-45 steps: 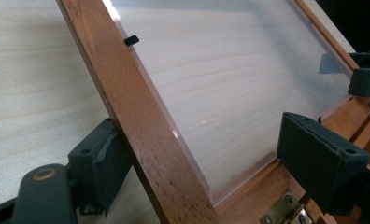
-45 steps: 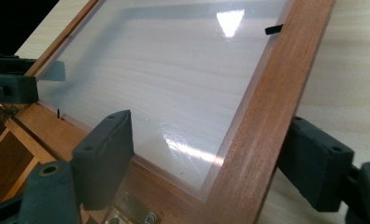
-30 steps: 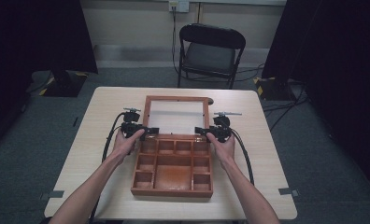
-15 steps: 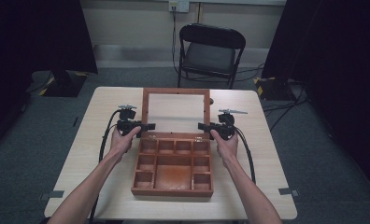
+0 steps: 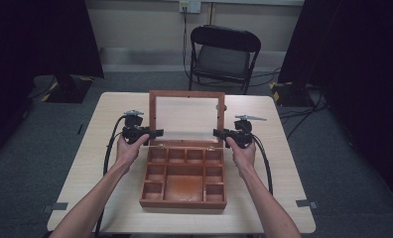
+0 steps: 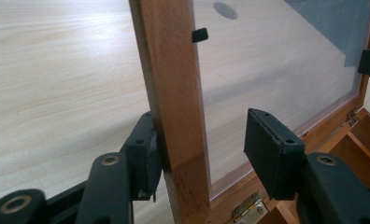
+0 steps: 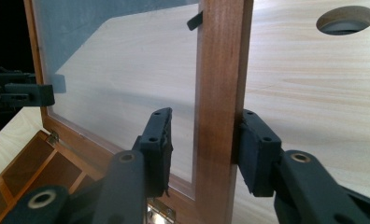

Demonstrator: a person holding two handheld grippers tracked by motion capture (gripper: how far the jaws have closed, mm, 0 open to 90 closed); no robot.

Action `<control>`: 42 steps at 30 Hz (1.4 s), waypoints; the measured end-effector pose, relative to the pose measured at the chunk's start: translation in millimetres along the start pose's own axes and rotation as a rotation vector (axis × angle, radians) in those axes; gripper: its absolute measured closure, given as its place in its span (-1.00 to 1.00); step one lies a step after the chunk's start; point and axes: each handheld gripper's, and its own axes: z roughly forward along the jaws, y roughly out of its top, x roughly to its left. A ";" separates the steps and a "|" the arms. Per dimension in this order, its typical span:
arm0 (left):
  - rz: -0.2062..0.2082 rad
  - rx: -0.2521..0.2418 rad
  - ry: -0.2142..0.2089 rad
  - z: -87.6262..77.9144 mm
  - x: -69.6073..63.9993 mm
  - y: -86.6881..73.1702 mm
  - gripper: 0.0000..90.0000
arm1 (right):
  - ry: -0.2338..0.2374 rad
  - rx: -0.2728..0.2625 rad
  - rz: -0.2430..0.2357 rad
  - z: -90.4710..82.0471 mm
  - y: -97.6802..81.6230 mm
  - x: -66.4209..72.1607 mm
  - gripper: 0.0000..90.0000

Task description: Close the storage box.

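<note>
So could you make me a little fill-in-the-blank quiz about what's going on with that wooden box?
1. The box's lid has a ____ pane set in its wooden frame.
2. The lid stands ____ above the compartments.
3. The left gripper has its jaws on either side of the lid's ____.
4. Behind the table stands a black ____.

Missing words: clear; open; frame; chair

Smooth varnished wooden box (image 5: 183, 184), clear-paned lid (image 5: 187, 119)

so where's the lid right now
In the high view the lid stands raised at the far edge of the box, mid-table, between the left gripper and right gripper.
</note>
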 end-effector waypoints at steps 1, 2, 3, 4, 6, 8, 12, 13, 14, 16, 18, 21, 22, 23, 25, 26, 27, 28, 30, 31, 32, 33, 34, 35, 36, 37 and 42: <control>-0.001 -0.004 -0.003 -0.6 -0.2 0.0 0.09 | 0.001 -0.001 -0.004 -1.3 0.2 0.3 0.36; 0.002 -0.005 -0.005 -2.1 -0.2 0.2 0.10 | 0.004 -0.004 -0.007 -2.0 0.2 0.3 0.37; 0.004 -0.006 -0.007 -2.7 -0.8 0.4 0.11 | 0.004 -0.005 -0.008 -3.1 0.4 0.8 0.37; 0.010 -0.004 -0.004 -3.9 -1.6 0.6 0.12 | 0.007 -0.006 -0.012 -3.8 0.5 1.2 0.37; 0.017 -0.002 0.000 -5.4 -3.2 1.0 0.12 | 0.008 -0.007 -0.014 -5.5 0.5 2.4 0.37; 0.025 -0.002 -0.001 -6.9 -4.6 1.2 0.12 | 0.010 -0.008 -0.025 -7.2 0.4 3.3 0.36; 0.034 -0.004 0.000 -9.1 -6.3 0.8 0.12 | 0.002 -0.005 -0.047 -10.5 0.2 6.3 0.35; 0.037 -0.007 0.002 -9.9 -6.8 0.4 0.12 | 0.000 -0.007 -0.049 -11.2 -0.2 7.2 0.35; 0.035 -0.010 -0.002 -10.8 -7.3 0.1 0.13 | 0.000 -0.013 -0.055 -12.8 -1.2 8.8 0.34; 0.041 -0.013 -0.003 -12.4 -8.1 0.0 0.13 | 0.001 -0.012 -0.058 -13.5 -1.3 9.0 0.34; 0.044 -0.016 -0.006 -14.2 -8.6 -0.2 0.14 | 0.005 -0.013 -0.062 -15.5 -1.3 10.2 0.32; 0.050 -0.019 -0.014 -17.0 -9.7 -0.6 0.14 | 0.001 -0.016 -0.065 -17.4 -1.4 12.7 0.29; 0.054 -0.019 -0.019 -18.1 -9.9 -0.6 0.14 | 0.000 -0.018 -0.068 -18.1 -1.2 13.4 0.29; 0.053 -0.020 -0.019 -18.7 -10.1 -0.6 0.14 | 0.000 -0.021 -0.070 -19.2 -1.5 14.4 0.27; 0.051 -0.021 -0.021 -19.8 -11.0 -0.6 0.13 | 0.003 -0.022 -0.068 -20.6 -1.6 15.6 0.26; 0.057 -0.019 -0.020 -20.7 -11.6 -0.4 0.12 | 0.002 -0.025 -0.070 -21.2 -1.7 15.8 0.25; 0.060 -0.016 -0.020 -21.3 -11.9 -0.4 0.12 | 0.006 -0.023 -0.066 -22.2 -2.0 16.2 0.25; 0.063 -0.015 -0.024 -22.2 -12.4 -0.4 0.12 | 0.007 -0.025 -0.065 -22.7 -2.1 16.5 0.25; 0.058 -0.016 -0.025 -23.5 -13.0 -1.0 0.12 | 0.015 -0.027 -0.060 -23.9 -2.3 16.8 0.23; 0.061 -0.016 -0.028 -24.1 -12.6 -0.9 0.11 | 0.018 -0.025 -0.059 -24.4 -2.2 17.1 0.23; 0.058 -0.015 -0.035 -24.8 -12.2 -1.0 0.11 | 0.022 -0.027 -0.057 -24.7 -2.2 17.3 0.22; 0.045 -0.020 -0.041 -25.4 -12.6 -1.3 0.11 | 0.021 -0.028 -0.052 -25.3 -2.2 17.8 0.21; 0.051 -0.022 -0.046 -26.4 -12.6 -1.5 0.11 | 0.025 -0.035 -0.052 -25.7 -2.1 17.7 0.19; 0.052 -0.022 -0.043 -27.5 -14.0 -1.8 0.11 | 0.027 -0.036 -0.045 -26.2 -2.0 17.9 0.17; 0.063 -0.019 -0.039 -28.8 -14.8 -1.9 0.11 | 0.038 -0.039 -0.042 -26.9 -1.8 17.7 0.17; 0.064 -0.019 -0.037 -29.6 -15.2 -2.0 0.10 | 0.043 -0.042 -0.042 -27.5 -1.5 18.0 0.17; 0.063 -0.030 -0.046 -33.5 -16.8 -2.7 0.11 | 0.049 -0.040 -0.047 -28.8 -1.6 19.3 0.14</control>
